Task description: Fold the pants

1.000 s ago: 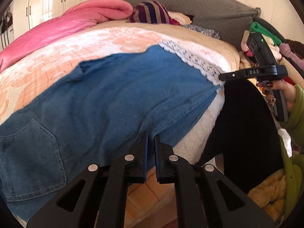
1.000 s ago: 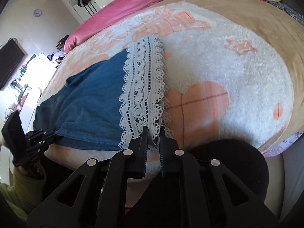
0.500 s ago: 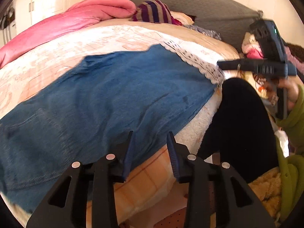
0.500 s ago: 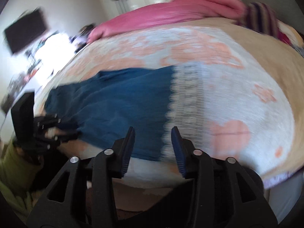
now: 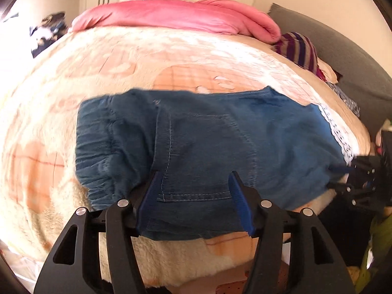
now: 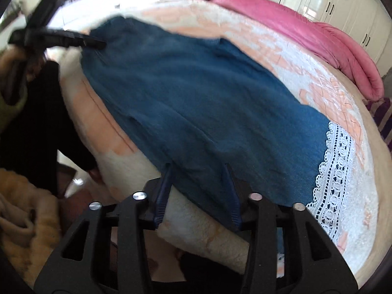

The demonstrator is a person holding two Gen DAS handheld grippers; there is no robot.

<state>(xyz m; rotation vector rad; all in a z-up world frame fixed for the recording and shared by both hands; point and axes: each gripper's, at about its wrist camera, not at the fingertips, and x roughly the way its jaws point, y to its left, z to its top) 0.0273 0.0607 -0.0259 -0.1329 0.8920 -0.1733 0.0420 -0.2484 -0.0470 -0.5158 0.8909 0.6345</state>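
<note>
Now both grippers (image 5: 193, 201) (image 6: 199, 196) have shifted along the pants (image 5: 208, 142)

my left gripper (image 5: 194, 197) points steeply down, its jaws opening, blue pads spread wide. my right gripper (image 6: 199, 193) also tilts down; the frame shows its jaws parted, not closed. neither pair pinches anything.

One pair of blue denim pants (image 5: 208, 142) on one bed blanket (image 5: 122, 68) — one lace-trimmed hem (image 6: 335, 166). One pink duvet (image 5: 176, 14), one striped cloth (image 5: 299, 49), one grey headboard (image 5: 348, 56). Two grippers — left gripper (image 5: 194, 196), right gripper (image 6: 198, 191).
</note>
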